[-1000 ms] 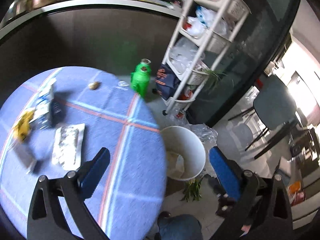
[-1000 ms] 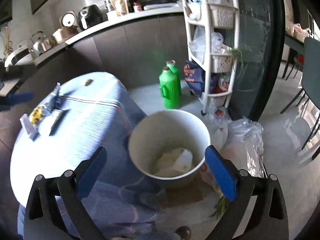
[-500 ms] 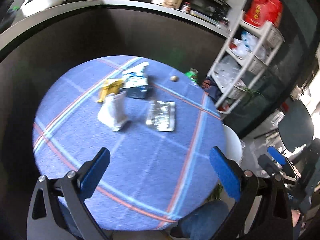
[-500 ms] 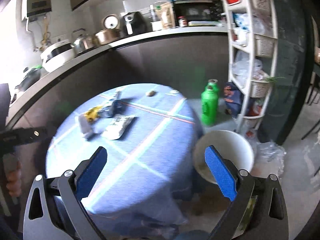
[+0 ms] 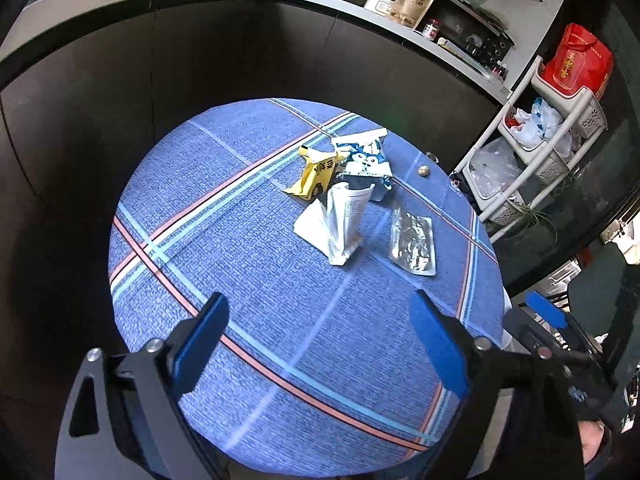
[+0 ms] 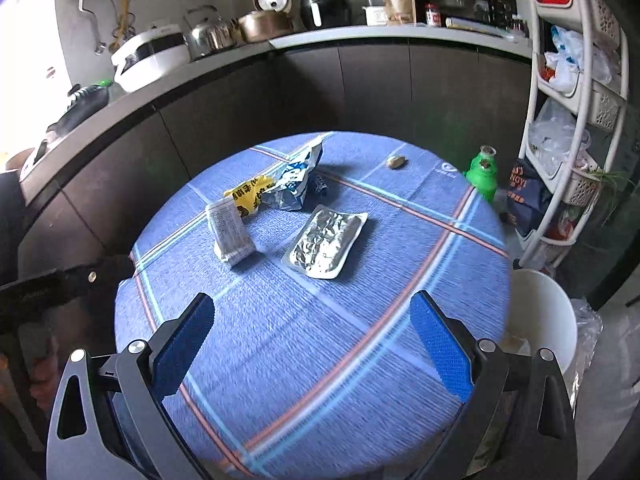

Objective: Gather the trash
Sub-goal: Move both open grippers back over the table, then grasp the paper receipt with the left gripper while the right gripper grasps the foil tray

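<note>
Both grippers empty: left gripper (image 5: 318, 338) closing on nothing, right gripper (image 6: 312, 344) spread; approach the white packet (image 5: 340, 224) (at twelve o'clock) low; pinch its crumpled end.

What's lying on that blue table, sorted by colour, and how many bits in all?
Yellow wrapper: 1
Blue-and-white snack bag: 1
White printed packet: 1
Silver foil pouch: 1
Small tan lump, too small to identify: 1
Total: 5
</note>
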